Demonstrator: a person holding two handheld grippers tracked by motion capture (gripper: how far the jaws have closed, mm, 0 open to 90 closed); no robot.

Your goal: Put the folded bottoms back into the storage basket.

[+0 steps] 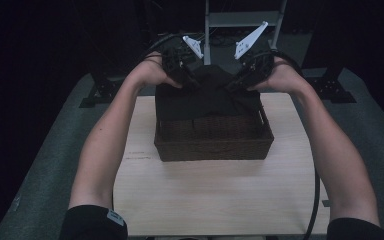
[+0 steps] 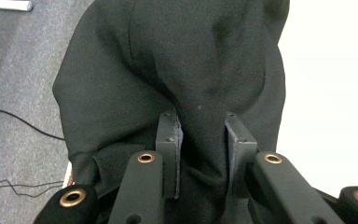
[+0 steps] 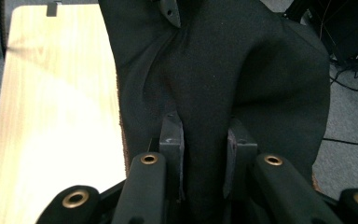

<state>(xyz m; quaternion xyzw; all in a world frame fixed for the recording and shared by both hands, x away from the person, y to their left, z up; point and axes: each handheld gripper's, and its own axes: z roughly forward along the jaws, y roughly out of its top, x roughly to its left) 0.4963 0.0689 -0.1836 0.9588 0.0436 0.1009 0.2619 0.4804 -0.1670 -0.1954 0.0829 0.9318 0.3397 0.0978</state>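
The left hand-held gripper (image 1: 192, 82) and right hand-held gripper (image 1: 232, 84) each clench the black cloth (image 1: 207, 97). It drapes over the wicker basket's (image 1: 213, 147) 12 o'clock rim on the desk (image 1: 215, 195).

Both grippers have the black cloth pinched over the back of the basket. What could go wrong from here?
1. The black cloth is bunched in a thick fold between the pads of the left gripper and the right gripper; a fold could slip out if the hands pull apart.
2. Its lower part drapes inside the wicker basket; lifting may snag the weave and drag the basket across the wooden table.
3. The basket sits near the table's far edge, so a drag could tip it off.
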